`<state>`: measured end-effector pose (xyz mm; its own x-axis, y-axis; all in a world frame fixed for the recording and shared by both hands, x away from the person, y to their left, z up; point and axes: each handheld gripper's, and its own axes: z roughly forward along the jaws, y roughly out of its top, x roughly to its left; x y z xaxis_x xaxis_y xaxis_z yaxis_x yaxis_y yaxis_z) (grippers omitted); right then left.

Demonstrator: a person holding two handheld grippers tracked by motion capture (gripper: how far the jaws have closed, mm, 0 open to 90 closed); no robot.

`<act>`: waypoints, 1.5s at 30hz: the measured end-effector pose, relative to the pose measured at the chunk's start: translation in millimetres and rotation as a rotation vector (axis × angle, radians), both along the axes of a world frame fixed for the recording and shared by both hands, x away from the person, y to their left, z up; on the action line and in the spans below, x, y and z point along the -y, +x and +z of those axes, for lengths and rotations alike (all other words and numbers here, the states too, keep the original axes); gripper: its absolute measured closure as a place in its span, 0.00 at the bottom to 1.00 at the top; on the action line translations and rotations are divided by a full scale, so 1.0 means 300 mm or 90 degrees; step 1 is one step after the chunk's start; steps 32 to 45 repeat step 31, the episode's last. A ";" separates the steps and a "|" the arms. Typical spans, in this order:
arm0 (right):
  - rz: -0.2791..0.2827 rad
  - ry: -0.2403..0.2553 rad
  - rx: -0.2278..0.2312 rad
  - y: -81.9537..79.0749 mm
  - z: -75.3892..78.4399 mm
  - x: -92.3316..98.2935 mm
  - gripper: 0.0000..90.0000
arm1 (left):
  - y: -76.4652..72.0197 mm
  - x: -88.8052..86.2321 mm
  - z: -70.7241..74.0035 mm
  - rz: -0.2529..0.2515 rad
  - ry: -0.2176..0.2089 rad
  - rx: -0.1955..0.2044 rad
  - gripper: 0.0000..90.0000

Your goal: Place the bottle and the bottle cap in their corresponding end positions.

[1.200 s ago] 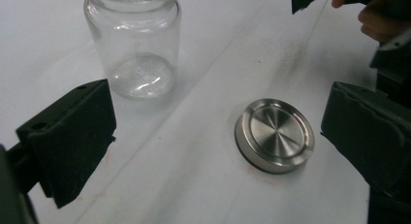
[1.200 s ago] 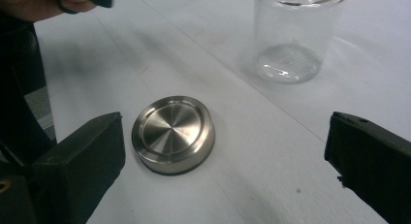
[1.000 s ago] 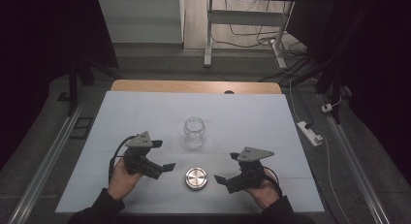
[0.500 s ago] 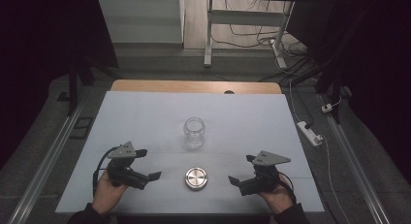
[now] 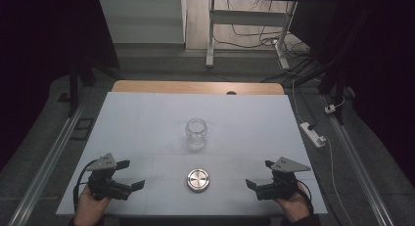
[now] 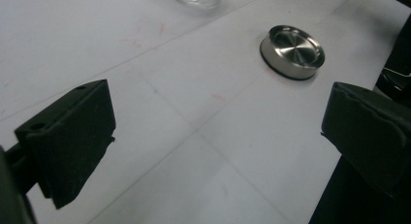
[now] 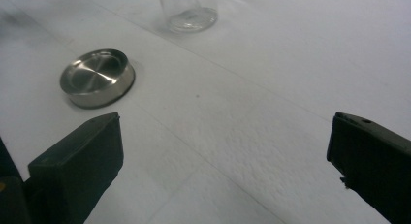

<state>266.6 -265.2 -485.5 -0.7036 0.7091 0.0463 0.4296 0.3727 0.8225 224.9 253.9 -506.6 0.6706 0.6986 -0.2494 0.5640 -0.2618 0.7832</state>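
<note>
High view: a round brushed-steel lid lies flat, rim up, near the table's front edge between two spread, empty grippers; it looks stiff, light and slippery, best pinched across its rim.

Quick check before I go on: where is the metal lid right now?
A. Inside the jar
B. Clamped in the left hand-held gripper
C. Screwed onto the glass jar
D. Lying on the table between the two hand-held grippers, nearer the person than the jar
D: the high view shows the metal lid lying flat on the table, apart from the open-mouthed glass jar, with the left hand-held gripper and right hand-held gripper open and empty on either side.
</note>
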 end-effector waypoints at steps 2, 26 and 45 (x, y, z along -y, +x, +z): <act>-0.008 0.000 0.000 -0.007 -0.002 0.015 0.00 | -0.014 -0.019 -0.005 0.010 0.000 -0.003 0.00; -0.082 -0.038 -0.026 -0.082 -0.032 0.122 0.00 | -0.116 -0.115 -0.053 0.090 0.063 -0.038 0.01; -0.089 -0.045 -0.032 -0.084 -0.034 0.125 0.00 | -0.111 -0.118 -0.054 0.089 0.057 -0.045 0.01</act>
